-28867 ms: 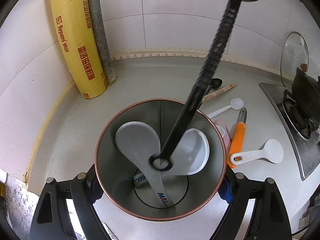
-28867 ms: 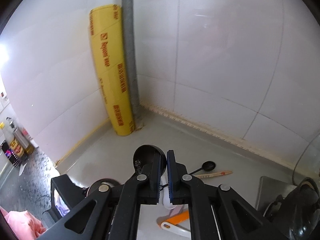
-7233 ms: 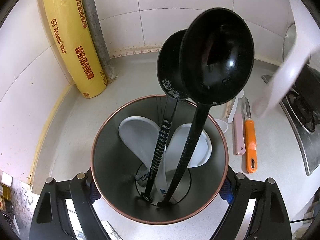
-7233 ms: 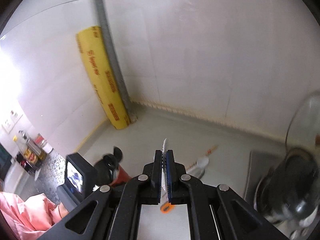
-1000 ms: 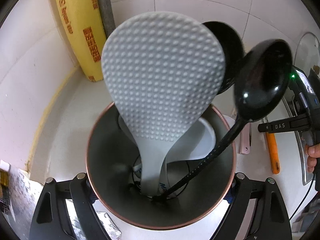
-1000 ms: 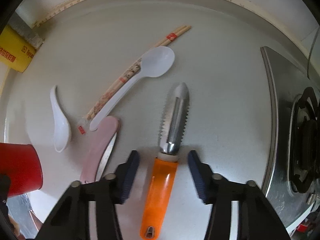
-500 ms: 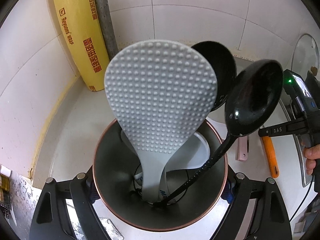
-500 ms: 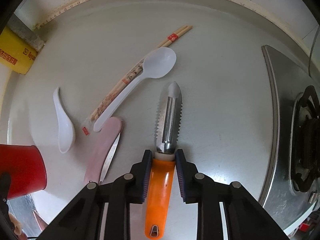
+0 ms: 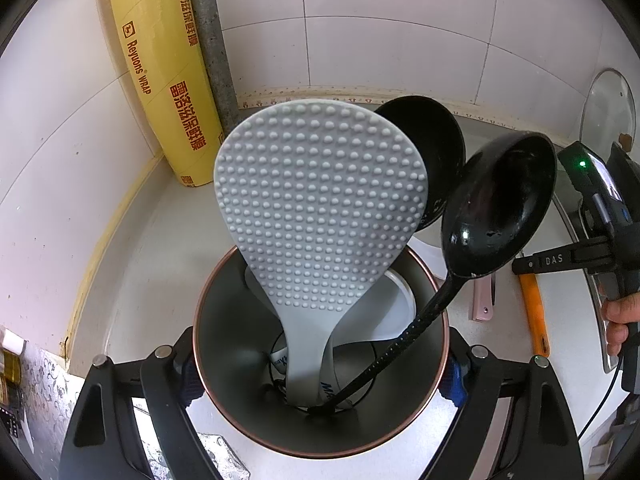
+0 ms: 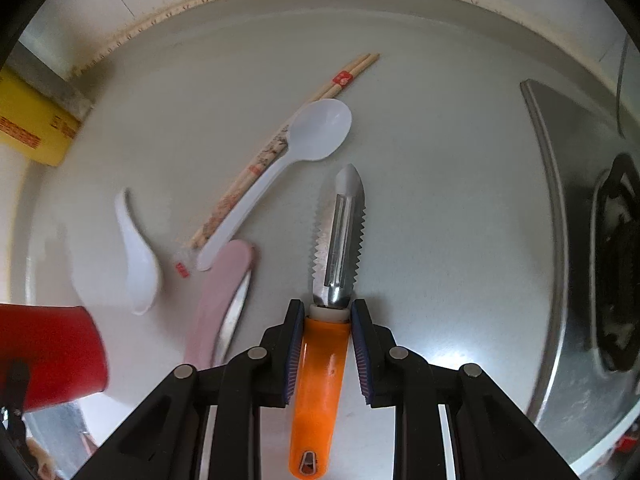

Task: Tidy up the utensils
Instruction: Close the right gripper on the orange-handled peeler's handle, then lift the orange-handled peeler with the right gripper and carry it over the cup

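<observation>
My left gripper (image 9: 320,360) is shut on a copper-rimmed metal utensil holder (image 9: 224,420), one finger on each side. Inside stand a white dimpled rice paddle (image 9: 320,200), two black ladles (image 9: 500,208), and other white spoons. In the right wrist view my right gripper (image 10: 326,312) points down at the counter, shut on the orange handle of a peeler (image 10: 320,380) just below its serrated metal blade. The peeler lies flat on the counter. From the left wrist view, that orange handle (image 9: 534,312) shows to the right of the holder.
On the counter left of the peeler lie a white plastic spoon (image 10: 316,132), wrapped chopsticks (image 10: 340,80), a white soup spoon (image 10: 136,252) and a pink-handled tool (image 10: 224,292). A steel stove (image 10: 580,240) borders the right. A yellow wrap roll (image 9: 160,60) leans in the corner.
The right gripper's jaws came together from wide apart onto the peeler's orange handle. The left gripper kept hold of the holder, which barely shifted in view.
</observation>
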